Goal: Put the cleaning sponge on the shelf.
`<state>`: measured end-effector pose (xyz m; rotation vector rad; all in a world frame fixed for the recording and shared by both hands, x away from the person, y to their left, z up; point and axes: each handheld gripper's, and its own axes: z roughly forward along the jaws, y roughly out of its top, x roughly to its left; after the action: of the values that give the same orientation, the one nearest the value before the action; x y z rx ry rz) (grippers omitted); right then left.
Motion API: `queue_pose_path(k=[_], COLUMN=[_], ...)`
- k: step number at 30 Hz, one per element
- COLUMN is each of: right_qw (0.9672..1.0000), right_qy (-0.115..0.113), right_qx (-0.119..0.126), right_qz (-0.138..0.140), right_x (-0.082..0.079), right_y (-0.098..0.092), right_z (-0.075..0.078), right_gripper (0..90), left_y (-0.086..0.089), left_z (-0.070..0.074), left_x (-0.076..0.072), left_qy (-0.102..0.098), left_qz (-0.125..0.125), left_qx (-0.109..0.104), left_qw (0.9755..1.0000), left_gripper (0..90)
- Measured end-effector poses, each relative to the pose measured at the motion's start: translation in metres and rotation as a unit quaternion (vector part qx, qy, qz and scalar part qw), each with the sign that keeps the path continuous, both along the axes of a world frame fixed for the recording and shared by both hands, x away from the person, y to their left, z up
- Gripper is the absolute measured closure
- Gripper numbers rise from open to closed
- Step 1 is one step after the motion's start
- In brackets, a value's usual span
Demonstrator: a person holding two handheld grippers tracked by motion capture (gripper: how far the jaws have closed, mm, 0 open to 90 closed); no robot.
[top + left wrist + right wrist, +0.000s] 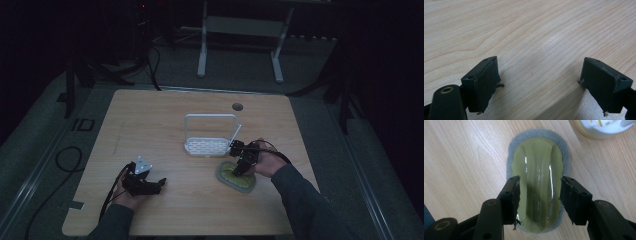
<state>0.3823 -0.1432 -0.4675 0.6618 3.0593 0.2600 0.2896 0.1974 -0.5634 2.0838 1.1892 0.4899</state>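
Olive-green scrubber [539, 187] with grey rim, black tongs [539, 195], white rack [210, 135], pale wood-grain table [150, 115].

Wooden table [165, 110] with white rack [207, 145], probably a scrubber [236, 176].

High view overlooks dim, perhaps underexposed table [150, 115]; gripper views hug tabletop; right shares sponge [537, 192].

The left gripper [159, 182] lies low at the near left, its jaws wide apart. The right gripper [239, 169] points down at the near right, its jaws apart too.
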Motion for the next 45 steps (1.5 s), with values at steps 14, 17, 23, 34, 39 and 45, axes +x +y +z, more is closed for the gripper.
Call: queue_pose_path(k=[14, 17, 23, 34, 39, 45], right_qw=[0.9998, 0.9996, 0.9994, 0.9992, 0.9989, 0.9988], right_qy=[0.014, 0.018, 0.02, 0.016, 0.018, 0.015], right_qx=[-0.014, -0.018, -0.024, -0.033, -0.037, -0.039], right_qz=[0.008, 0.008, 0.012, 0.018, 0.023, 0.025], right_x=[0.0019, 0.0021, 0.0026, 0.0026, 0.0024, 0.0022], right_y=[0.0028, 0.0038, 0.0042, 0.0069, 0.0073, 0.0075], right_z=[-0.0041, -0.0058, -0.0066, -0.0064, -0.0065, -0.0019], right_gripper=[52.4, 53.4, 56.7, 60.1, 60.9, 62.4], left_y=[0.0, 0.0, 0.0, 0.0, 0.0, 0.0], left_z=[0.0, 0.0, 0.0, 0.0, 0.0, 0.0001], left_x=[0.0, 0.0, 0.0, 0.0, 0.0, 0.0], left_qy=[0.0, 0.0, 0.0, 0.0, 0.0, 0.0], left_qz=[0.0, 0.0, 0.0, 0.0, 0.0, 0.0], left_qx=[0.0, 0.0, 0.0, 0.0, 0.0, 0.0], left_qw=[1.0, 1.0, 1.0, 1.0, 1.0, 1.0], left_gripper=[15.4, 15.4, 15.4, 15.4, 15.4, 15.4])
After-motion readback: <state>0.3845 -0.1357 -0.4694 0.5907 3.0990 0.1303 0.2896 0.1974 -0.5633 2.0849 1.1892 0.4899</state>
